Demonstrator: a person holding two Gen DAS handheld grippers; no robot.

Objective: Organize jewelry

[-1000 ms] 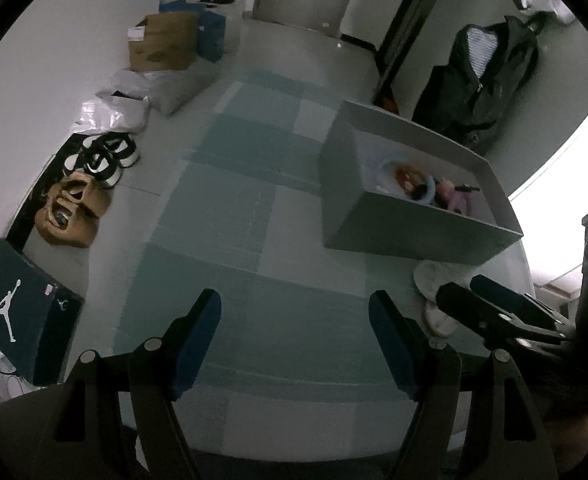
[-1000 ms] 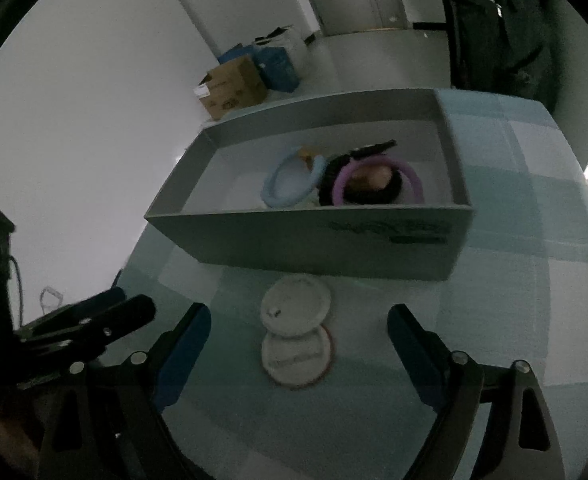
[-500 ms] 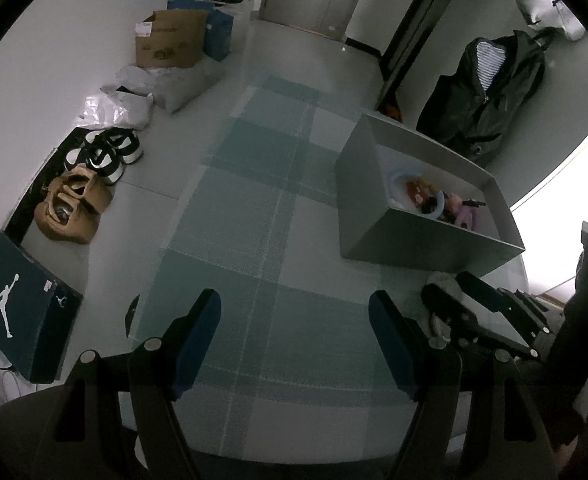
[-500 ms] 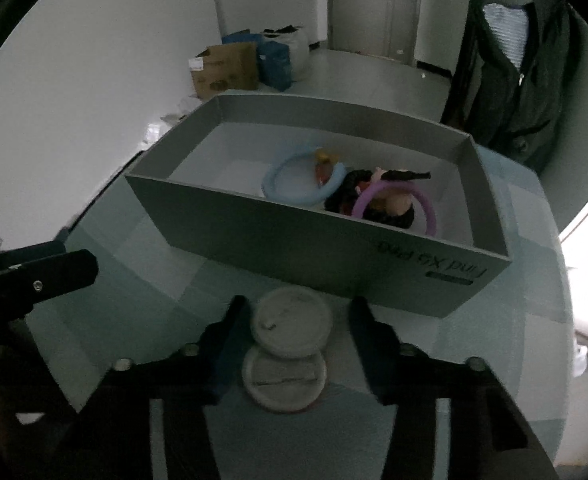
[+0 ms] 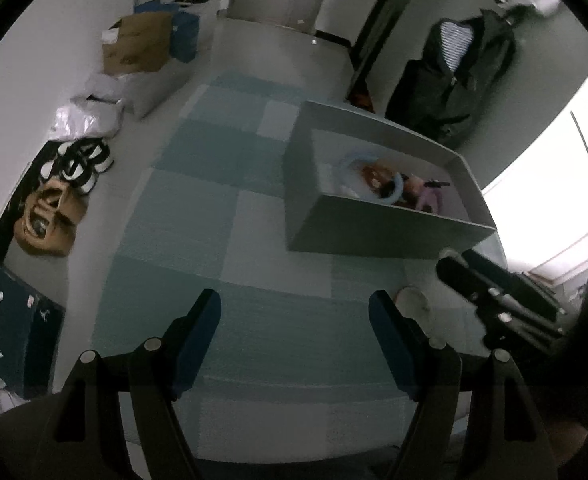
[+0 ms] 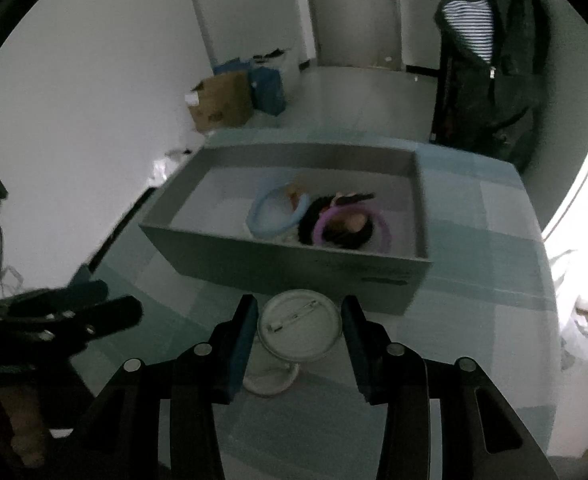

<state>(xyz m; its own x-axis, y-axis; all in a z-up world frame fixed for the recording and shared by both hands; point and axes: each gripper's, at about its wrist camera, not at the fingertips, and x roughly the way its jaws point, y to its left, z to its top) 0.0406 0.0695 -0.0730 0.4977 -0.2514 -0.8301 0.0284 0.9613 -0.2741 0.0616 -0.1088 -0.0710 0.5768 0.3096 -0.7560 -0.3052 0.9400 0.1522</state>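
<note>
From the left wrist view, the left gripper (image 5: 294,332) hangs over the checked tablecloth (image 5: 198,208) with its blue fingers (image 5: 198,328) spread wide and nothing between them. Toward the table's right side sits a grey box (image 5: 373,232), holding a light-blue ring (image 5: 389,192), a pink ring (image 5: 429,200) and some darker pieces that are too blurred to name. Near the right edge, just in front of the box, the right gripper (image 5: 453,264) reaches in, with a white disc (image 5: 413,300) on the cloth beneath it.

From the right wrist view, the right gripper (image 6: 299,328) has its jaws closed on a round white pin badge (image 6: 299,326), pin side up, raised above a second white badge (image 6: 270,380) lying on the cloth. Both are just in front of the grey box's near wall (image 6: 278,264). Inside the box lie the blue ring (image 6: 278,212) and a purple ring (image 6: 349,224) around something dark. The left gripper (image 6: 94,304) shows at the left edge.
</note>
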